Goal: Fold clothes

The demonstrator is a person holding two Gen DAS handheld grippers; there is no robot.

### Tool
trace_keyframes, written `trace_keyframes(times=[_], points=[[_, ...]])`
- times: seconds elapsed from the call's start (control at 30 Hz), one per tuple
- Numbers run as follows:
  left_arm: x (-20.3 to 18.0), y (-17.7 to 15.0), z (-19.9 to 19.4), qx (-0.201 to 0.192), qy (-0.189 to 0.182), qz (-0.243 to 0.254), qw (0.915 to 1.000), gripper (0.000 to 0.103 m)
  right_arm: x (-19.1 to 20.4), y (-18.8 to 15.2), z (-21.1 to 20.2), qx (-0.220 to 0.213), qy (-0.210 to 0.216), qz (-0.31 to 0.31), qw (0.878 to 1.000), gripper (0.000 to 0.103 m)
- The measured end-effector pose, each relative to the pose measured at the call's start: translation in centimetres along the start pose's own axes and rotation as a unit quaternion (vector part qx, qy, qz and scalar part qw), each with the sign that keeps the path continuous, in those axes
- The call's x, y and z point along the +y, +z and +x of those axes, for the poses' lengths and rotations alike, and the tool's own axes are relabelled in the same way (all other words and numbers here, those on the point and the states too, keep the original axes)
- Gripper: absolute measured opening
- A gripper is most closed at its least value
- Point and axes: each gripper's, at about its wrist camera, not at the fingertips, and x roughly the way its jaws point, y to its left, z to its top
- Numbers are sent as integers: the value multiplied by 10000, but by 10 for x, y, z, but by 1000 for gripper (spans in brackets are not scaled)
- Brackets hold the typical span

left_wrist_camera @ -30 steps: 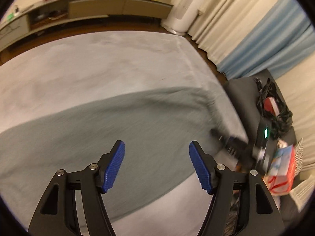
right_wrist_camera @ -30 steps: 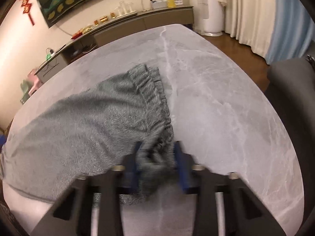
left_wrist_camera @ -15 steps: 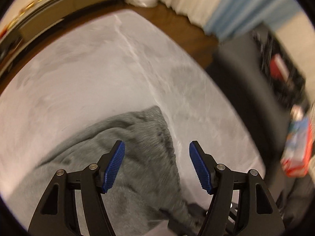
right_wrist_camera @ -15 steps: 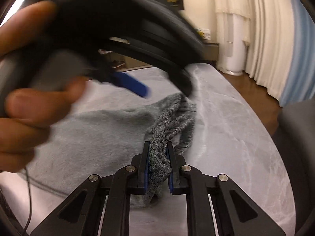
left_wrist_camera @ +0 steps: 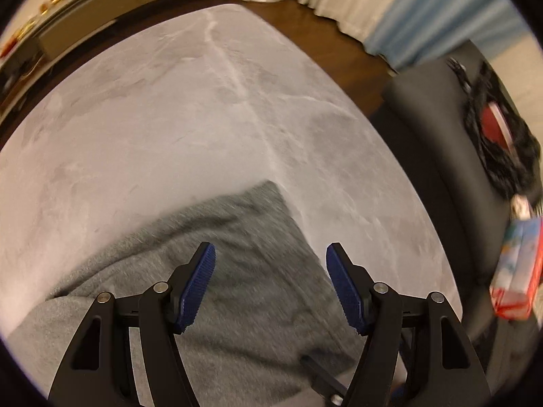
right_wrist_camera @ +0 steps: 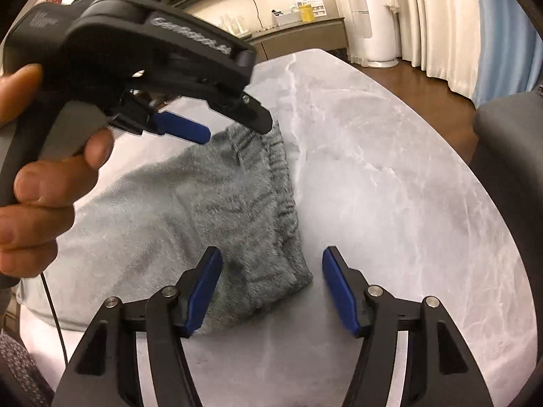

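Grey fleece garment point(right_wrist_camera: 210, 210) lies bunched on the marbled surface point(right_wrist_camera: 390, 186); both hand-held grippers, right point(right_wrist_camera: 271, 288) and left point(left_wrist_camera: 269, 286) (housing lettering blurred, unreadable), gape wide, holding nothing.

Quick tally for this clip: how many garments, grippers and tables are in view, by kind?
Grey garment: 1
Grippers: 2, the left gripper and the right gripper, both open
Marble table: 1
Total: 4
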Motion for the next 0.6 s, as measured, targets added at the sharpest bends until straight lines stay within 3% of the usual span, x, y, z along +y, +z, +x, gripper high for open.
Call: trace_keyframes(times=[0.07,0.27,0.3,0.37,0.4,0.43,0.5,0.53,0.6], points=[[-14,-4,8,156,86,298,9994,71,4,0,9,92,128,-60,9999,26],[-36,-6,54,603,850,844,9910,74,20,-4,18,-29,-210,-392,9990,25],[-41,-7,54,425,897,970,9903,74,21,-4,20,-54,-276,-452,9986,25],[-43,-7,50,279,955,947,9905,52,21,-3,25,-78,-332,-476,9983,25],[-43,-6,47,204,1011,918,9904,29,20,-3,27,-94,-335,-482,9982,25],[-42,-7,44,171,920,944,9911,21,19,-2,29,-111,-334,-487,9982,25],[-30,-12,28,-94,661,850,9941,14,16,2,24,-215,-51,-442,9988,27],[-18,-17,15,-265,443,645,9966,14,14,4,22,-270,105,-416,9987,32],[11,-31,-16,-706,-122,157,9973,13,12,7,9,-415,733,-373,9957,55]])
